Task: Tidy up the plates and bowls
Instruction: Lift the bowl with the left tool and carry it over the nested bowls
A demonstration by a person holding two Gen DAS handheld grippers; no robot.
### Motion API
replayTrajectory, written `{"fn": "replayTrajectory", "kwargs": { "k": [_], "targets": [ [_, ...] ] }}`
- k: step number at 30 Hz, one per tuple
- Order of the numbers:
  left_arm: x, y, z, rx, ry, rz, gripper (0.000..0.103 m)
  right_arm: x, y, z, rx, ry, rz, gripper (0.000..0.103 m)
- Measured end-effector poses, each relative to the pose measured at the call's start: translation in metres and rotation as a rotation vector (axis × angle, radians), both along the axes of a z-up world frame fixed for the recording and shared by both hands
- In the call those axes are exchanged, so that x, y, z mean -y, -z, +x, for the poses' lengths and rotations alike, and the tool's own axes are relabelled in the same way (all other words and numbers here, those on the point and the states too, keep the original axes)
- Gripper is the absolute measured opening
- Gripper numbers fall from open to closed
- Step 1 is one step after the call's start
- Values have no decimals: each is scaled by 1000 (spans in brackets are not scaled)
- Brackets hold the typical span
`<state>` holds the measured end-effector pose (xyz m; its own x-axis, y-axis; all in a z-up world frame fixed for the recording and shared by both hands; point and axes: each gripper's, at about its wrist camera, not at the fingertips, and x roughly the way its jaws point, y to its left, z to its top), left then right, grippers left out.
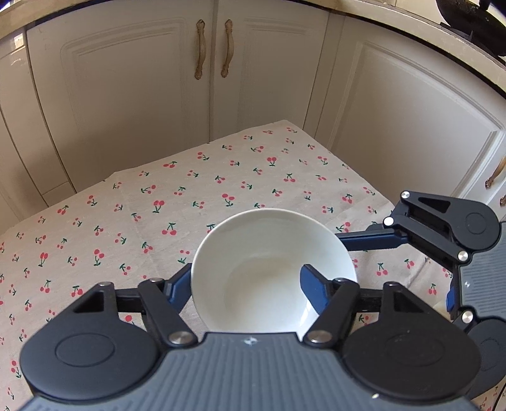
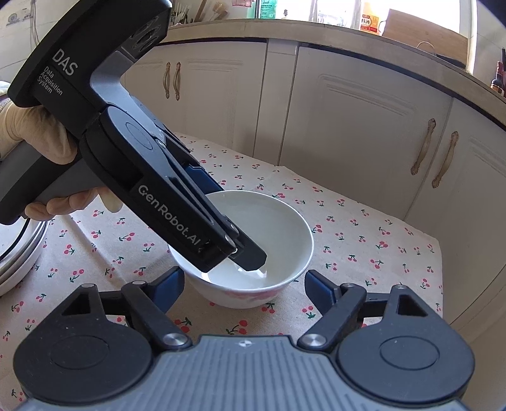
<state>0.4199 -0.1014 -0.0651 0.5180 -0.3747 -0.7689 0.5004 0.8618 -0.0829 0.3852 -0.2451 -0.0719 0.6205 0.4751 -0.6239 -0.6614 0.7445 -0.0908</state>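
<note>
A white bowl [image 2: 253, 246] stands upright on the cherry-print cloth [image 1: 126, 221] over the counter, near its middle, and both tools have come to it from different sides. The left hand-held gripper [image 1: 246, 286] has closed on the bowl's wall: one blue finger [image 1: 311, 284] lies inside against the wall, the other sits outside against the rim, so the wall is pinched between them. That rim pinch looks chosen because the bowl is too broad to span whole, and a grip on the wall lets one hand lift it. The right hand-held gripper [image 2: 245, 284] stands partly open, its blue pads either side of the bowl's near flank and not touching it; judging by that, it is either steadying or about to take a share of the load, and it holds nothing. At the left edge of the right wrist view a stack of plates [image 2: 19, 249] waits well apart from the bowl, the likely place for sorting. A person's hand [image 2: 38, 136] holds the left tool's handle. Writing on that tool reads "DAS Data Acquisition System" on its upper block and "GenRobot.AI" along the side arm. Bottles on the worktop [image 2: 284, 27] behind carry labels too small to read. Cream cabinet doors [image 1: 126, 79] with curved handles fill the background.
</note>
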Motion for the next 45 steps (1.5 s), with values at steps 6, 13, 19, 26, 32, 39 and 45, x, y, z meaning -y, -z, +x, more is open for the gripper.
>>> {"fn": "replayTrajectory", "kwargs": {
  "k": [6, 13, 19, 26, 32, 39, 45],
  "targets": [
    [0, 0, 0, 2, 6, 1, 70, -2, 0, 2, -8, -1, 0, 86],
    [2, -2, -5, 5, 18, 14, 70, -5, -3, -1, -24, 7, -7, 86],
    [4, -12, -20, 9, 34, 13, 70, -4, -14, -14, -33, 8, -19, 86],
    [3, -34, -46, 32, 53, -1, 70, -1, -35, -37, -46, 20, -19, 86],
    [3, -52, -75, 42, 57, -21, 70, 0, -53, -66, -39, 27, -21, 86],
    [8, -66, -113, 57, 68, -22, 70, 1, -67, -100, -35, 31, -19, 86],
    [9, -70, -139, 58, 74, -18, 70, 2, -71, -124, -47, 35, -14, 86]
  ]
}}
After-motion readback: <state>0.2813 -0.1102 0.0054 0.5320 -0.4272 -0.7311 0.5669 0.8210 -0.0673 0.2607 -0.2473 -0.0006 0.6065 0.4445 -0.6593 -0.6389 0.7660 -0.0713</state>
